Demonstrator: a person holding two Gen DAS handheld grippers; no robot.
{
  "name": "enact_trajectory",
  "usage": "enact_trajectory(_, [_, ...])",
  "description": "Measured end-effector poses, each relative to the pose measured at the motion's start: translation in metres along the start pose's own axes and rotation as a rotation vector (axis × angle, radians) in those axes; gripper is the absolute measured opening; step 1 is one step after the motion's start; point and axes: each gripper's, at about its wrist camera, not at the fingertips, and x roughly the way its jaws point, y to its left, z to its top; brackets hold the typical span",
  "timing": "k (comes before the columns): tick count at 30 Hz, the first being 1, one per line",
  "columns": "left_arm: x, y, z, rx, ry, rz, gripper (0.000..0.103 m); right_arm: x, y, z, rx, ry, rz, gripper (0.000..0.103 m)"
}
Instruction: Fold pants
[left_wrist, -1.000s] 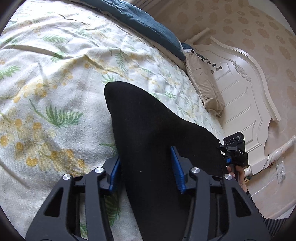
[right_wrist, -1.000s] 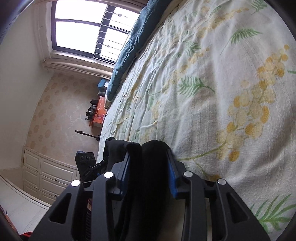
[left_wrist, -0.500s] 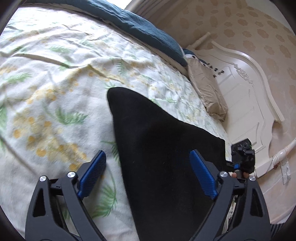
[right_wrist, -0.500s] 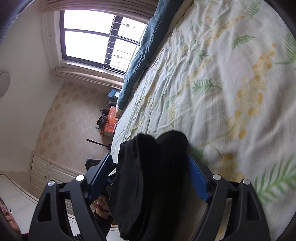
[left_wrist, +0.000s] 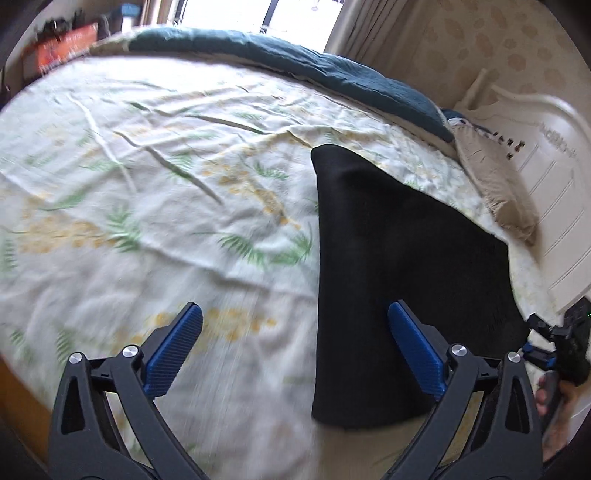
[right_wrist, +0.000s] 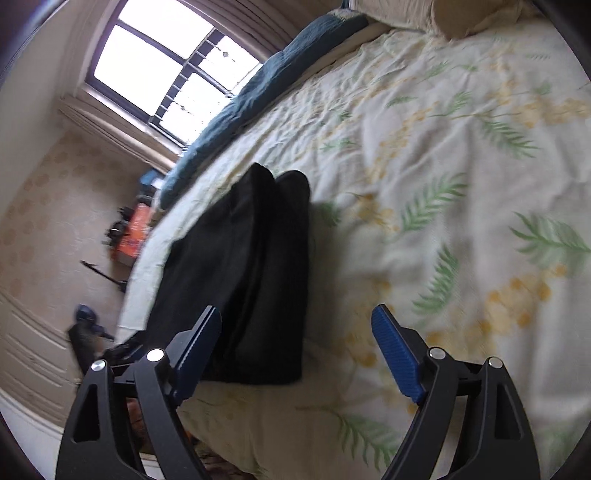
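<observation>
Pants (left_wrist: 399, 266): black, lying flat on the bed (left_wrist: 155, 177), folded into a compact layered panel near the bed's near edge, short of the tan pillow (left_wrist: 495, 192) at the headboard (left_wrist: 546, 177) end. Seen from the right wrist view as a stacked bundle (right_wrist: 251, 273) with two rounded fold edges at its far end, suggesting several layers already doubled over. Left gripper (left_wrist: 295, 343): jaws opening, nothing pressed between the blue pads; right-hand pad overlapping the pants in view only, left-hand pad over bare floral sheet. Right gripper (right_wrist: 295, 343): jaws likewise opening, empty, with the bundle's near edge just beyond the left-hand pad and not clasped. Judged state of work: folding largely done, cloth released and resting unaided on the bed, edges fairly straight, near hem squared off. Remaining, by estimate: at most a final tidy or smoothing of the top layer; whether a further fold is intended cannot be told. Dark blue blanket (left_wrist: 295, 66) rolled along the far side of the bed, well apart from the pants. Both views blurred in places; fine creases not assessable.
</observation>
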Motion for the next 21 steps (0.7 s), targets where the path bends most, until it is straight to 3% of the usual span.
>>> enact_trajectory(4, [-0.021, -0.021, -0.019, 0.049, -0.050, 0.101, 0.100, -0.011, 0.016, -0.022, -0.072, -0.060, -0.200, 0.082])
enact_trajectory(8, [-0.030, -0.036, -0.036, 0.038, -0.042, 0.064, 0.100, -0.012, 0.037, -0.037, -0.151, -0.096, -0.327, 0.083])
enact_trajectory(12, [-0.031, -0.052, -0.048, 0.053, -0.033, 0.058, 0.100, -0.006, 0.046, -0.049, -0.172, -0.099, -0.359, 0.083])
enact_trajectory(21, [-0.045, -0.077, -0.067, 0.122, -0.052, 0.032, 0.100, 0.000, 0.072, -0.070, -0.229, -0.089, -0.326, 0.083])
